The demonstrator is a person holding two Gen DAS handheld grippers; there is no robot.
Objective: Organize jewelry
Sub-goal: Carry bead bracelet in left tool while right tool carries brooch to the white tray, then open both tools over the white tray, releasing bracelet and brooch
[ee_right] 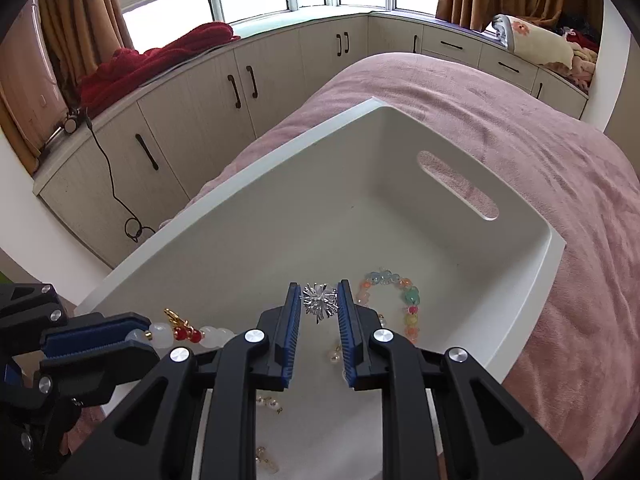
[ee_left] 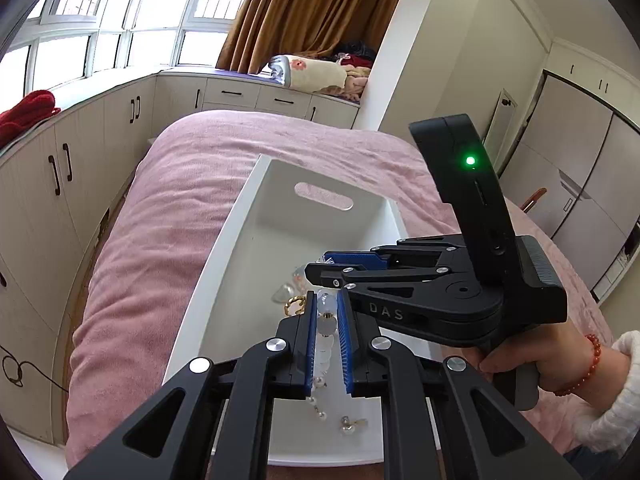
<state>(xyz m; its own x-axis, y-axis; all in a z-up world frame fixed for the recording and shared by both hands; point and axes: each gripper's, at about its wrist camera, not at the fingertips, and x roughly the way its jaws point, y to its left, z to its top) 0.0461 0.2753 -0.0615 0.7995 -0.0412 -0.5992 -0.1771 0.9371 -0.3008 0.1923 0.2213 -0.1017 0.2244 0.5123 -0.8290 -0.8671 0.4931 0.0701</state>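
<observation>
The left gripper (ee_left: 327,322) is closed on a white bead bracelet (ee_left: 326,328), whose strand runs lengthwise between the blue pads (ee_left: 309,344), from 12 o'clock at the tips down to 6 o'clock, where its tail of small pearls hangs out over the white bin (ee_left: 256,216). At about 2 o'clock from it, just beside and crossing over, the right gripper (ee_right: 319,304) has its pads narrowed around a silver spiky brooch (ee_right: 319,303), which looks pinched at the fingertips. Both pieces hang low inside the bin, near its close end. A pastel bracelet (ee_right: 400,300) lies on the floor at 2 o'clock from the brooch, and a gold ring (ee_left: 295,305) sits at 10 o'clock from the left tips. I'd judge both releases go straight down. The bin rests on a pink bedspread (ee_right: 560,184).
</observation>
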